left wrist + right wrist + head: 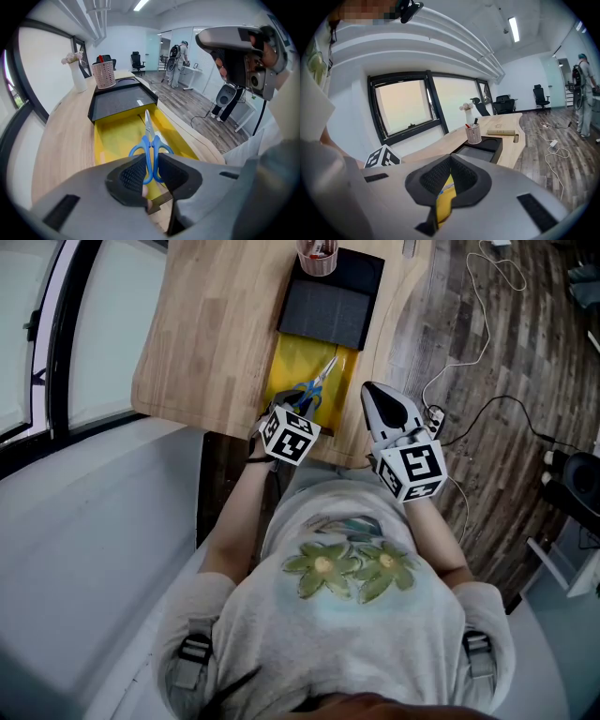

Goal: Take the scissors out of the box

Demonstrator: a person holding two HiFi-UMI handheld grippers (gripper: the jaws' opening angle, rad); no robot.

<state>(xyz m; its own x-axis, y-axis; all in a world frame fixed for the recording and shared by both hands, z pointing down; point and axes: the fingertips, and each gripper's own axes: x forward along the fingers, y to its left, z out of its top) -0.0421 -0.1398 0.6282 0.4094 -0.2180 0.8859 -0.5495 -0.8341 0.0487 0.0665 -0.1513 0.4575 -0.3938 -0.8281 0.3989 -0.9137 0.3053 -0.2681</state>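
Blue-handled scissors (pixel 317 385) lie in an open yellow box (pixel 286 362) on the wooden table, blades pointing away from me. My left gripper (pixel 302 413) is at the box's near end. In the left gripper view its jaws (pixel 151 171) are shut on the handles of the scissors (pixel 149 140), which still rest on the floor of the yellow box (pixel 112 136). My right gripper (pixel 375 390) hovers just right of the box, by the table's edge. Its jaws (pixel 450 161) are shut with nothing between them.
A black sleeve (pixel 328 306) covers the box's far half, with a pink mesh pen cup (pixel 317 254) behind it. A vase of flowers (pixel 77 75) stands far left on the table (pixel 216 324). Cables (pixel 469 352) trail over the floor to the right.
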